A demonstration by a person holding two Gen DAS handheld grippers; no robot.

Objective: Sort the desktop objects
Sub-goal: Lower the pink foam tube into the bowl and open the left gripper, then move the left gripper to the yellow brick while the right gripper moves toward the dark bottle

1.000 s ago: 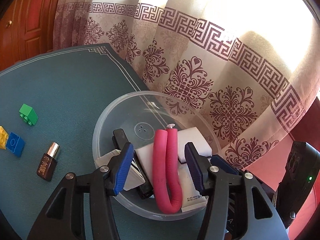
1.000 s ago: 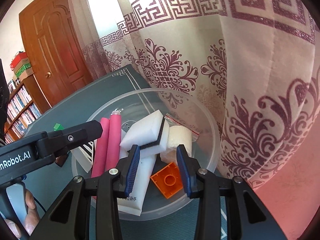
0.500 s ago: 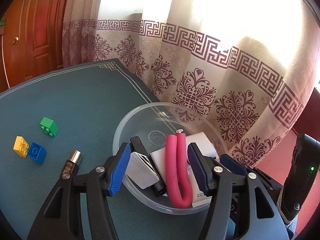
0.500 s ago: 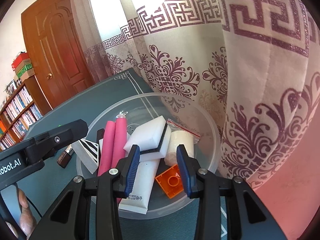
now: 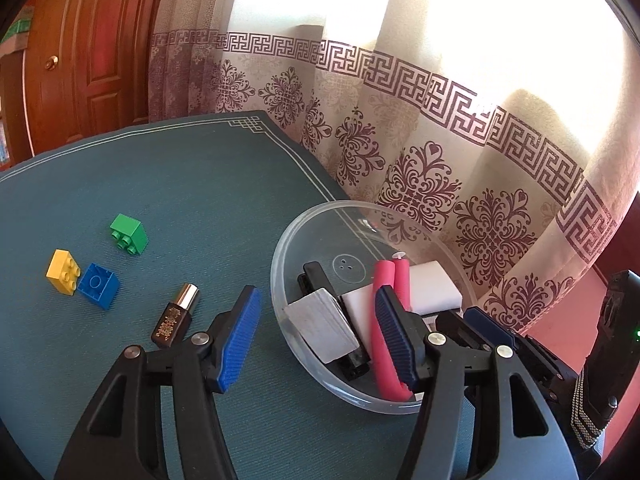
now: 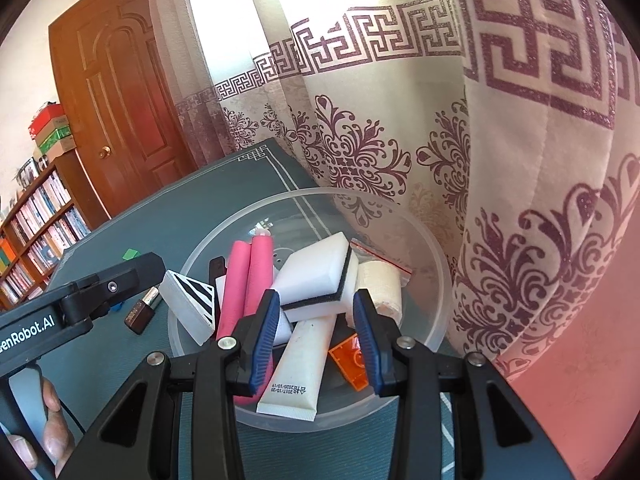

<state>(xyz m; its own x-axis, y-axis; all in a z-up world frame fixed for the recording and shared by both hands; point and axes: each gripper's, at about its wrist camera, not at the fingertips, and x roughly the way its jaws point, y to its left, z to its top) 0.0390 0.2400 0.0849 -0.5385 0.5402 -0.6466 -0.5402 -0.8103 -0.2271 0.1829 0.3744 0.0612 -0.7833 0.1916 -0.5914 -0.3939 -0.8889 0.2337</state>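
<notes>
Left wrist view: left gripper (image 5: pixel 316 340) spread and empty at the bowl's (image 5: pixel 280 280) near rim, loose items on the mat (image 5: pixel 180 200) to its left.

The bowl already holds a pink roller (image 6: pixel 244 276), sponge (image 6: pixel 320 276), tube (image 6: pixel 300 364) and orange brick (image 6: pixel 348 360) — the bottle (image 5: pixel 174 316) and the green (image 5: pixel 129 234), yellow (image 5: pixel 62 270) and blue (image 5: pixel 98 285) bricks lie outside it. The step looks like a reach for the next piece. The bottle is nearest; the next move calls for swinging left, straddling its sides and closing. The right gripper (image 6: pixel 316 340) hangs over the bowl, parted, gripping nothing.
</notes>
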